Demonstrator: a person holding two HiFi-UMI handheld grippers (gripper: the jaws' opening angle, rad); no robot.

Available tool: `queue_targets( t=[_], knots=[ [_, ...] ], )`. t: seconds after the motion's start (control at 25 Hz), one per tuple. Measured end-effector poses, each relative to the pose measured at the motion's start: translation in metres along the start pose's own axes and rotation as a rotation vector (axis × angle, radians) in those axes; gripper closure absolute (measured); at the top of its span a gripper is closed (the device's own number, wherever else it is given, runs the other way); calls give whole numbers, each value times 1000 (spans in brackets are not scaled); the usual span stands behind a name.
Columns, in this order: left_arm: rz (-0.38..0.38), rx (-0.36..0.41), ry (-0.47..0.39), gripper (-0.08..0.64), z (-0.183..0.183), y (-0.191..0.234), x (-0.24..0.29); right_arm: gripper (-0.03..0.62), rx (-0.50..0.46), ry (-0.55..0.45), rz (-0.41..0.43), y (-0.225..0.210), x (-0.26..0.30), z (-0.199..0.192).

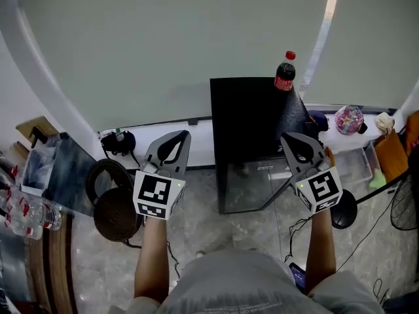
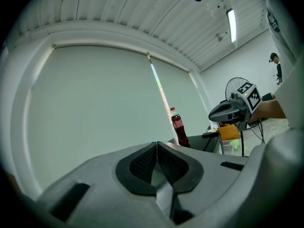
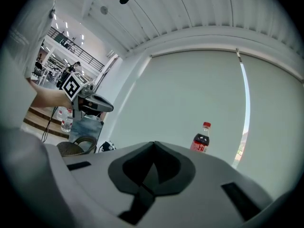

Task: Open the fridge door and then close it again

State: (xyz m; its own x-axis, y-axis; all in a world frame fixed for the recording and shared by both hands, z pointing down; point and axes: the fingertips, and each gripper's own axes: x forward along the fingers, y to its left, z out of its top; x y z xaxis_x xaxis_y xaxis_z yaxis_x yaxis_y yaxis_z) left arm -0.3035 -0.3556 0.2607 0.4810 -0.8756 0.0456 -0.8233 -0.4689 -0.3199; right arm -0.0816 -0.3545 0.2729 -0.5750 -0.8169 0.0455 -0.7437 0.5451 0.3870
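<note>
My left tongs [image 1: 185,134] were shut tight and empty, just left of the black fridge [image 1: 245,120]. Its door looked closed, I think. A cola bottle [image 1: 285,72] stood on top of the fridge. My right tongs [image 1: 286,137] were shut and empty too, in front of the fridge's right side.

The fridge [image 1: 249,120] is a small black box standing upright on the floor [image 1: 196,221], right of centre in the head view, with its back against the pale wall [image 1: 163,44]. Seen steeply from above, its flat matte top takes up most of what shows. Below the top, the door [image 1: 255,187] faces the lower edge of the frame. It is a glossy, glass-like panel in a dark frame, lying flush with the body and shut. In the left gripper view only a dark sliver of its top shows, right of centre.
</note>
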Motion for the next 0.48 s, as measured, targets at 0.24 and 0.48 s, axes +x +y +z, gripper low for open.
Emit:
queue_targets(
  t=[0.24, 0.48],
  knots=[
    [-39, -1, 7, 549, -4, -11, 3, 595, 4, 20, 13, 4, -1, -7],
    [-56, 26, -3, 549, -1, -12, 8, 595, -4, 63, 47, 5, -4, -26]
  ],
)
